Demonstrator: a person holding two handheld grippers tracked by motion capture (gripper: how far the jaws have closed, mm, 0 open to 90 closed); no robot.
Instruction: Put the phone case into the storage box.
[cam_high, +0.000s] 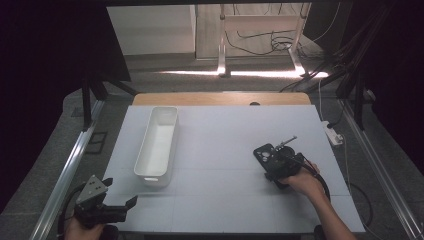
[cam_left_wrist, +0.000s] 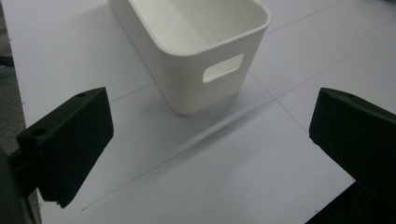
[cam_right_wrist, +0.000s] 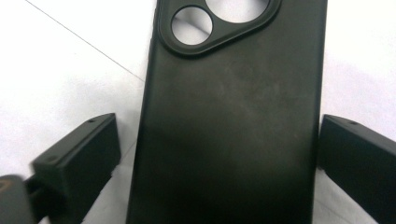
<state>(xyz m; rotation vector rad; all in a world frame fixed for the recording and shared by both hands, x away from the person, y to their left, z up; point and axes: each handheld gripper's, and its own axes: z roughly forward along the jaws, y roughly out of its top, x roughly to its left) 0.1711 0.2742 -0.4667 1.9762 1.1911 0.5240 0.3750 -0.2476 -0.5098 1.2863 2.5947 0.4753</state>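
A black phone case (cam_high: 263, 153) lies on the white table surface at the right, its camera cutouts showing. My right gripper (cam_high: 270, 161) is lowered over it, held by a hand. In the right gripper view the phone case (cam_right_wrist: 233, 116) runs between the jaws of the right gripper (cam_right_wrist: 217, 135), which stand open on either side: a gap at the left, the right jaw close to its edge. My left gripper (cam_high: 120, 193) rests at the table's front left corner, open and holding nothing. Ahead of the left gripper (cam_left_wrist: 210, 144) stands a white oblong bin (cam_left_wrist: 187, 79), empty, with a handle slot.
The white bin (cam_high: 170, 145) stands lengthwise on the left half of the table (cam_high: 225, 190). A white power strip (cam_high: 333, 134) lies off the right edge. Metal rails flank the table and cables lie on the floor behind.
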